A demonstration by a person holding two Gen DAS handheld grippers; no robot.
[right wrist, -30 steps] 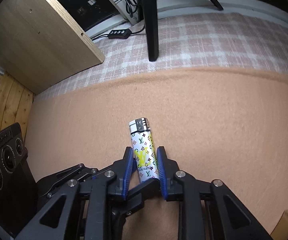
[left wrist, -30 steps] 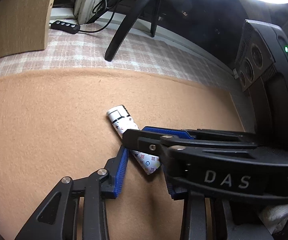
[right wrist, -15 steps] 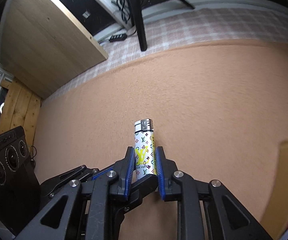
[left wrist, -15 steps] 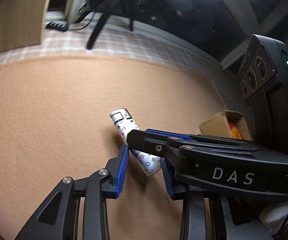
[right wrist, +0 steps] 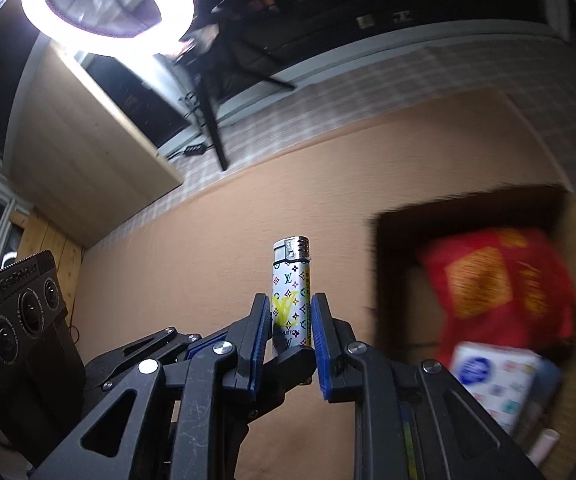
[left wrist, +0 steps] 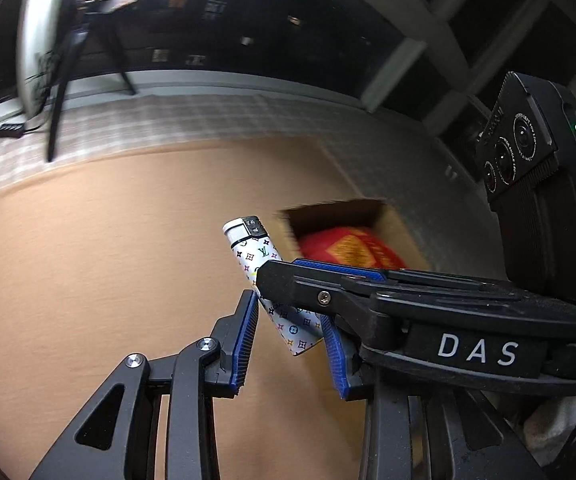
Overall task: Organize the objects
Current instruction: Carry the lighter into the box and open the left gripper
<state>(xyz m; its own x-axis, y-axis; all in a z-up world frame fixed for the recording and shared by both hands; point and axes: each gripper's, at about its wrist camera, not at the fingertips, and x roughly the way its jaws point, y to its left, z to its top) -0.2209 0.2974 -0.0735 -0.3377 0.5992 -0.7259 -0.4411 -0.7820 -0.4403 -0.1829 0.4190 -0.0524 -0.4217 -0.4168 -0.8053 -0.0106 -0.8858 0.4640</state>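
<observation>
The lighter point(left wrist: 265, 280), white with a coloured monogram print, sat in the left wrist view between the blue pads of the left gripper point(left wrist: 288, 332), its base low between them and its long axis leaning up and to the left, the white and black cap end clear above the fingertips. The right gripper's point(left wrist: 283, 276) black finger crossed in front of its middle. Whether the left pads pressed on the lighter or merely flanked it could not be told. Left of the lighter the tan felt table point(left wrist: 107, 260) ran broad and bare to its far edge, where a checked cloth point(left wrist: 207, 120) began. Just right of the cap stood an open cardboard box point(left wrist: 400, 224) with a red packet point(left wrist: 348, 246) inside, its near wall blurred.

In the right wrist view the right gripper point(right wrist: 288, 340) was closed on the lighter point(right wrist: 290, 292), both pads pressing its sides. The lighter stood upright along the fingers, metal cap topmost and well above the fingertips. The cardboard box point(right wrist: 468, 200) opened to the right, near the lighter but apart from it, holding the red packet point(right wrist: 500, 280) and a white and blue carton point(right wrist: 492, 380). Bare table point(right wrist: 207, 220) lay ahead and to the left, up to a wooden panel point(right wrist: 87, 152) beyond the edge.
</observation>
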